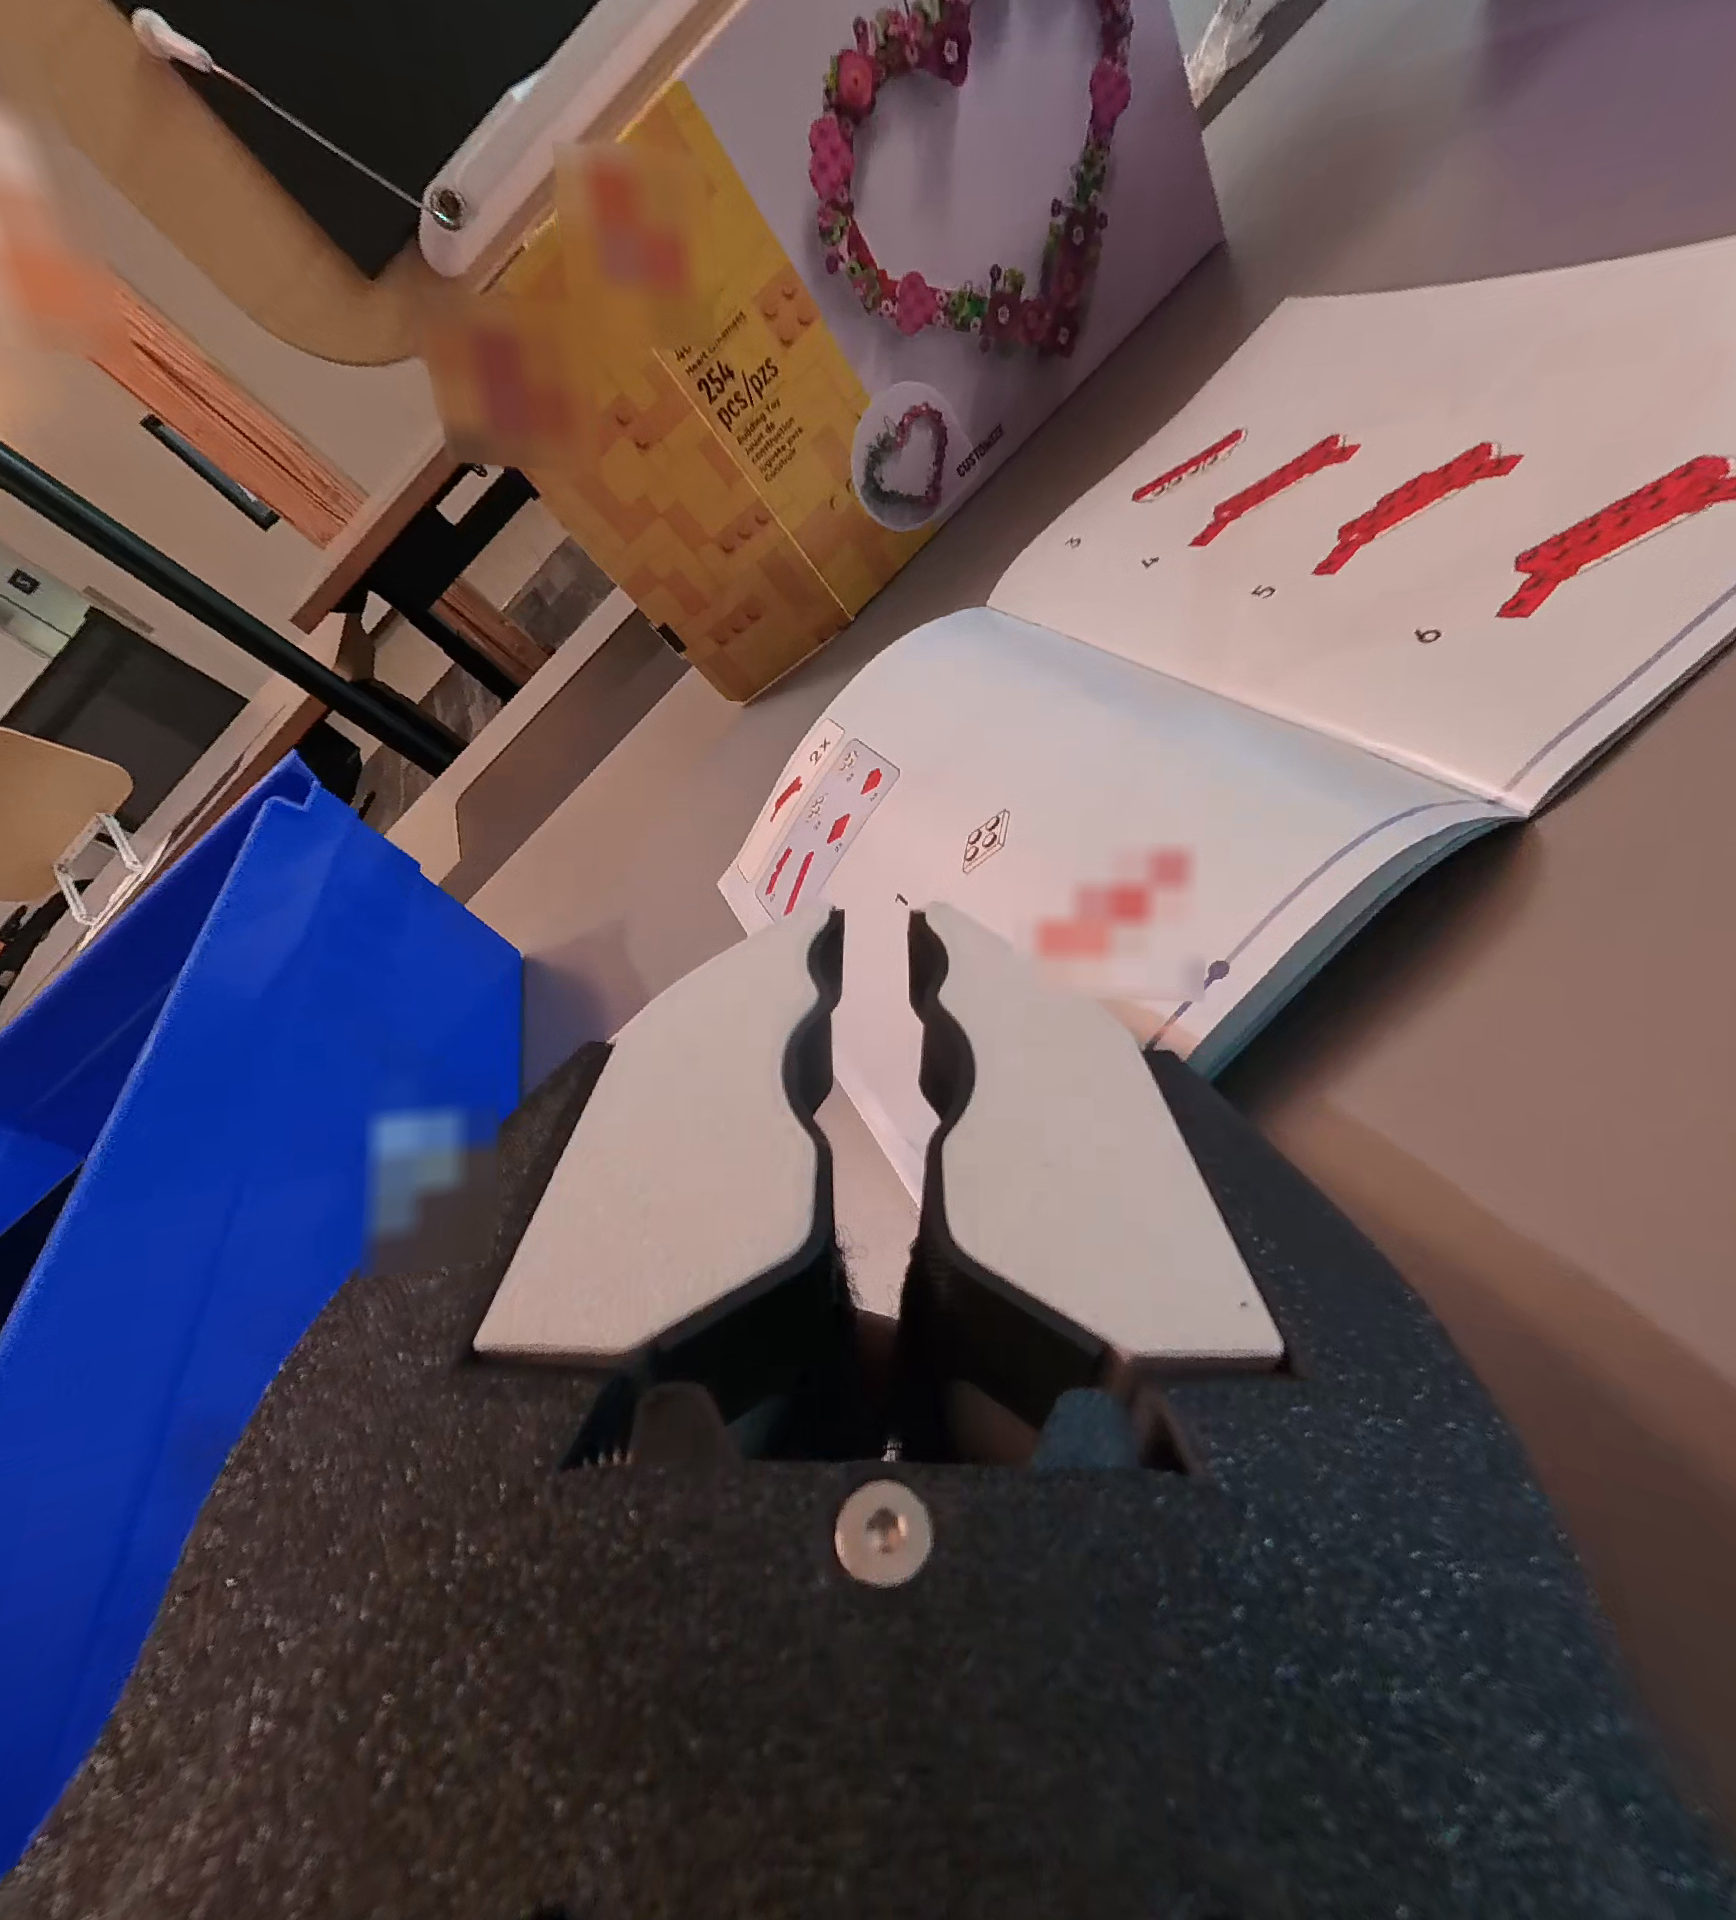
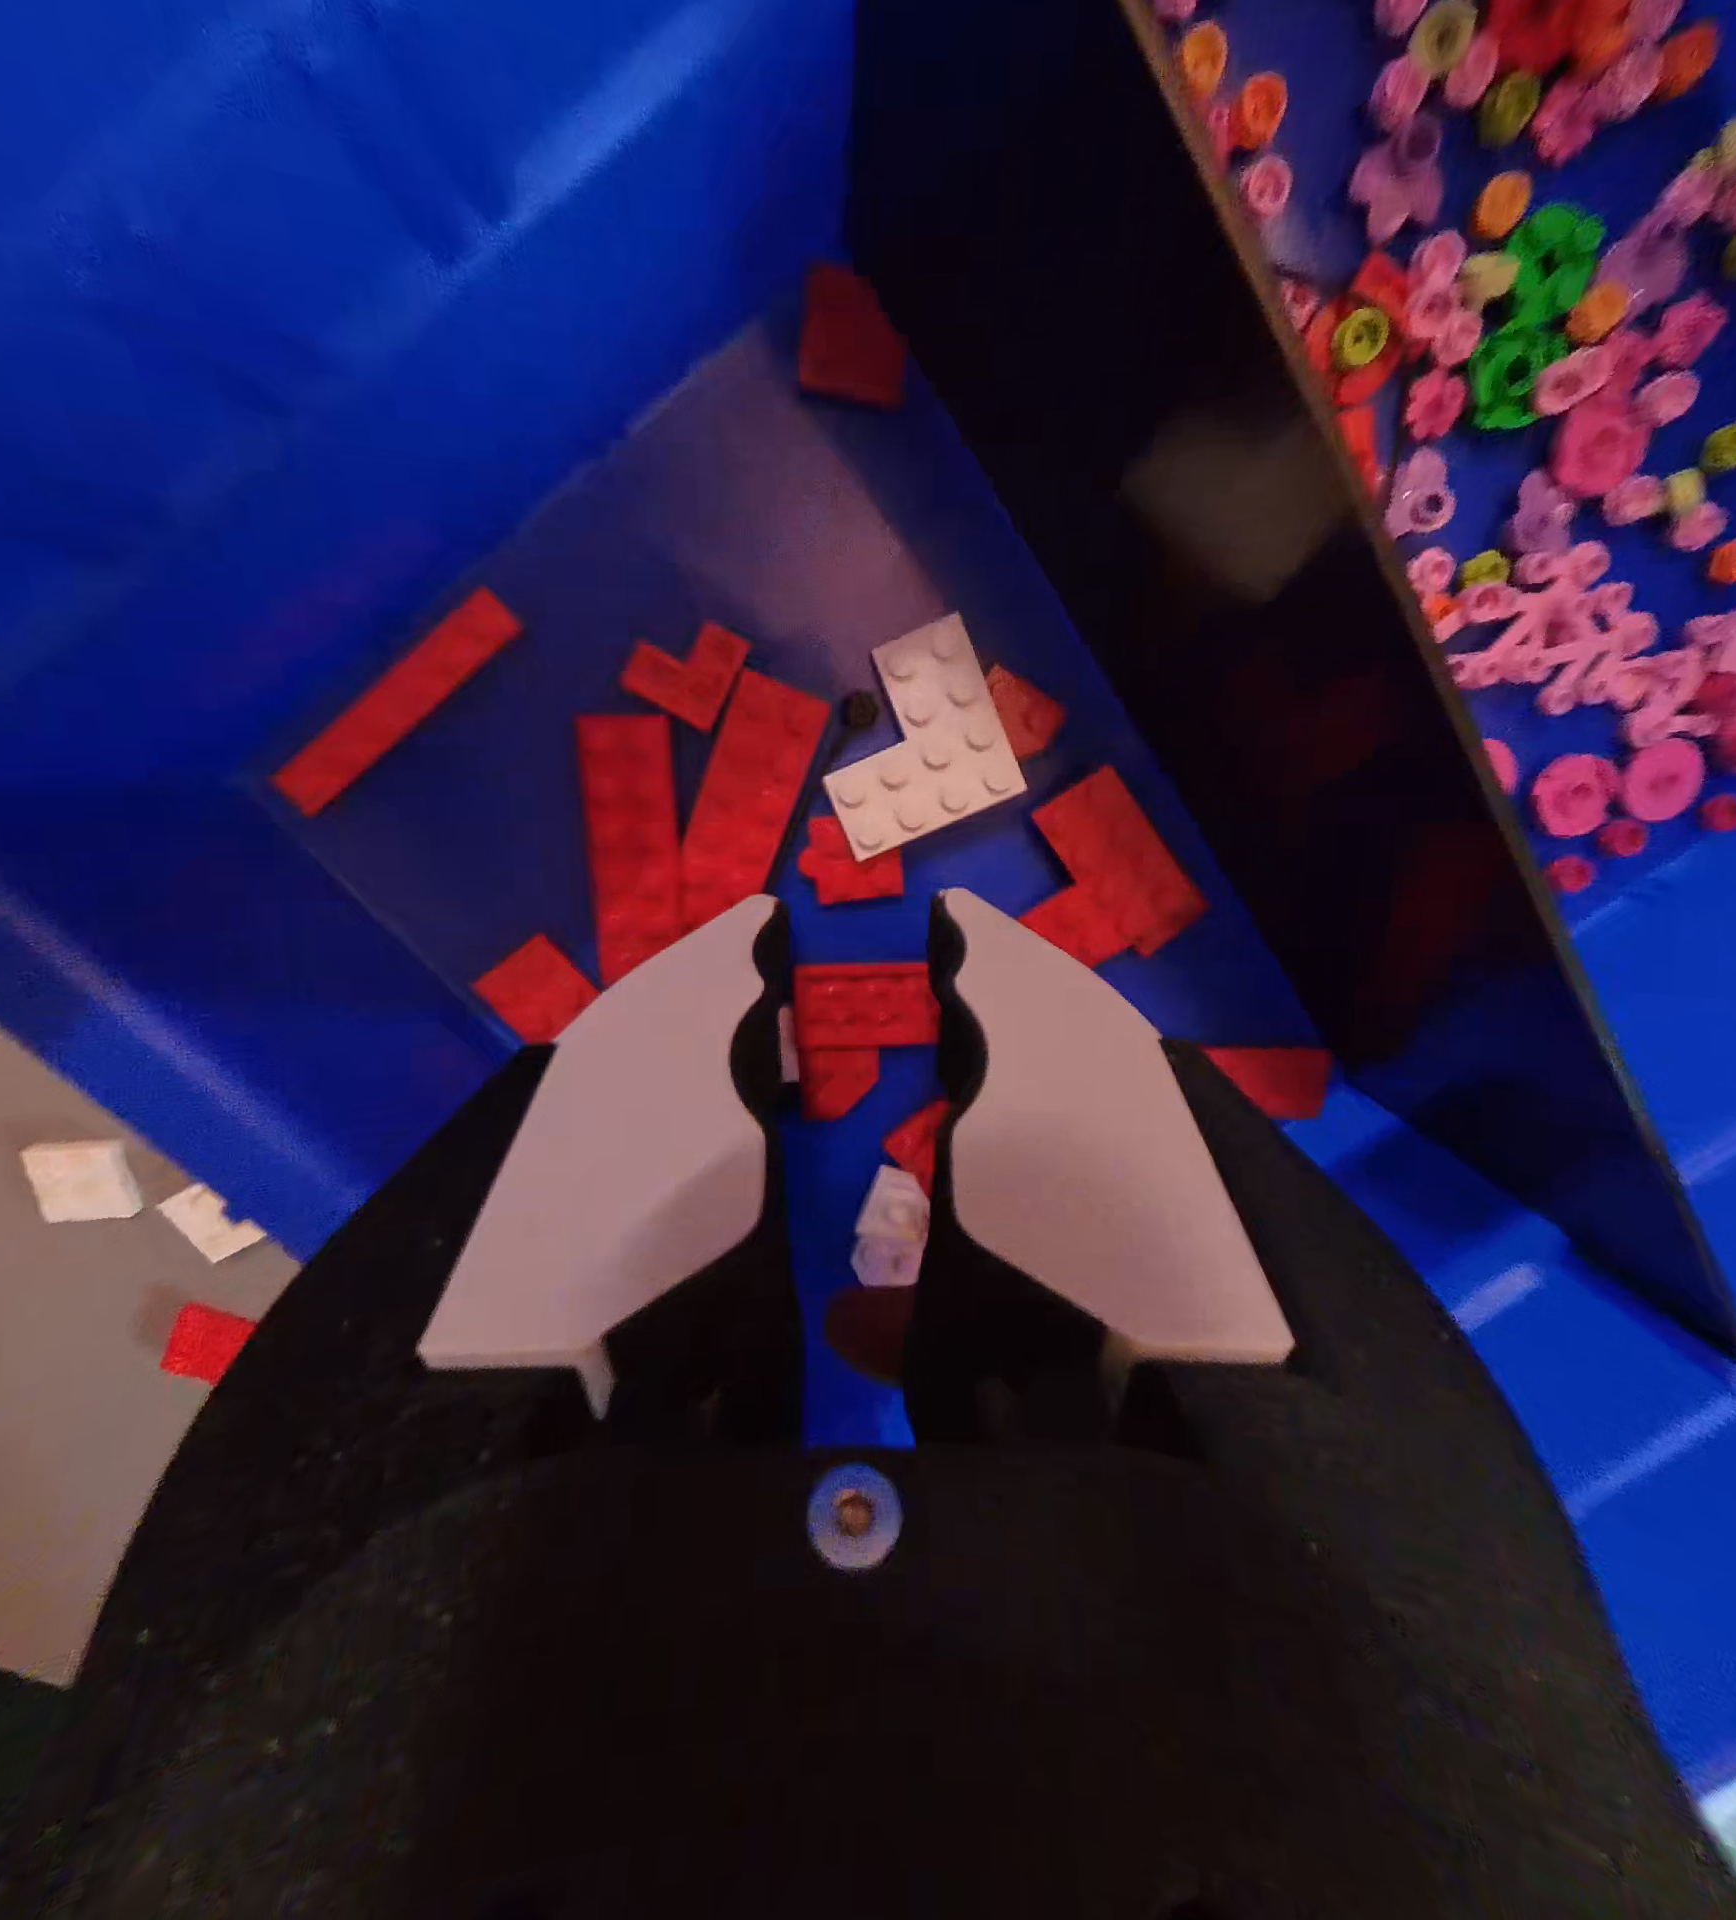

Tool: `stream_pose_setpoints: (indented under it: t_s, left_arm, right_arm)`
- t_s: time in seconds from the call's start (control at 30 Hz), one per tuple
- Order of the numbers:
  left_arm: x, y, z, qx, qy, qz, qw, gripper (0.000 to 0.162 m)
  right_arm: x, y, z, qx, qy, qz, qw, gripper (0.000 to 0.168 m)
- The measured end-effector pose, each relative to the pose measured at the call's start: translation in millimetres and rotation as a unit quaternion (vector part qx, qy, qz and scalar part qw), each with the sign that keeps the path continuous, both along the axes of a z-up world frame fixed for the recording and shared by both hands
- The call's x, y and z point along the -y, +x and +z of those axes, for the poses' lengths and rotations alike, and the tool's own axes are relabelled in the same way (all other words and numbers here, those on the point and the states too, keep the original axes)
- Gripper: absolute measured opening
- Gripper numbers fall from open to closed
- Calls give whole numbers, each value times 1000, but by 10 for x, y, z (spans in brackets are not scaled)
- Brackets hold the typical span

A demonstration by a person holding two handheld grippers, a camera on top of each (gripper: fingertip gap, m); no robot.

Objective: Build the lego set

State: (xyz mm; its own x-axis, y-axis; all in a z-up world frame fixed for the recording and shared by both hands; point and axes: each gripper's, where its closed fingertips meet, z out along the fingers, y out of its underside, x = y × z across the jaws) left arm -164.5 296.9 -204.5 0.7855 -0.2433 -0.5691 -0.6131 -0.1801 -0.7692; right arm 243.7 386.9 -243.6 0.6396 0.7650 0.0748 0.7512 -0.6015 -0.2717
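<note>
My right gripper (image 2: 856, 914) hangs released over red plates (image 2: 739, 790) in the blue bin (image 2: 220, 312), while my left gripper (image 1: 874, 920) hovers empty, slightly parted, near the instruction booklet (image 1: 1363, 582).

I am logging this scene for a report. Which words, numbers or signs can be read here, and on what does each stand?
I do not copy writing; these things bear it.
Yellow box: printed lines on its side.
Open booklet: printed marks beside red drawings.
Blue bin: no writing seen.
</note>
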Motion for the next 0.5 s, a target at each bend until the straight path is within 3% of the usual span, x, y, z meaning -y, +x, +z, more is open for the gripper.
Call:
stream_pose_setpoints:
  t_s: [0.2, 0.3, 0.4, 0.5]
  left_arm:
    - [1, 20, -30, -17, -3, -3, 1000, 11]
    - [6, 25, -31, -21, -1, -7, 1000, 11]
    - [12, 23, -13, -17, 4, -9, 1000, 11]
    - [16, 16, 8, -13, 11, -6, 1000, 11]
  right_arm:
    - [-47, -89, -79, -54, -23, -5, 998, 19]
    - [-45, -46, -43, -41, -6, -10, 999, 19]
    - [46, -141, 351, -68, 68, -22, 995, 19]
    - [454, -611, 856, -192, 127, 28, 973, 19]
